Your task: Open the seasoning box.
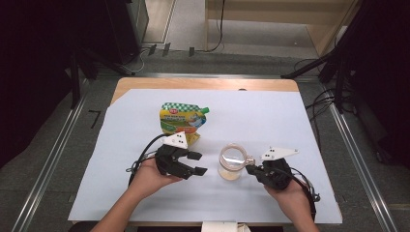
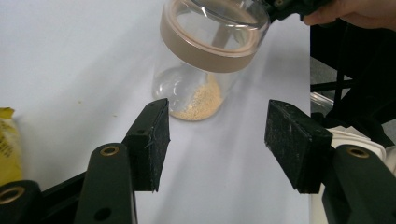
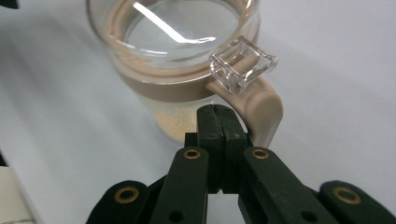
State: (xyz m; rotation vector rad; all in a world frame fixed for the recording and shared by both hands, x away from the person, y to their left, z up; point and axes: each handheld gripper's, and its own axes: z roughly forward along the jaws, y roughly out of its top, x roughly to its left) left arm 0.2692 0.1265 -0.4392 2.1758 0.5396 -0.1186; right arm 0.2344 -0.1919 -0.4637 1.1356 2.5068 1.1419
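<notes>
Glass jar: upright on your white sheet, grains at its bottom.
Left gripper: spread wide, empty, beside your jar.
Right gripper: pinched together against the jar's tan clasp.

The print on the yellow pouch is too small to read, and the left gripper covers its near edge. In the left gripper view the jar's lid is cut off by the top edge.
</notes>
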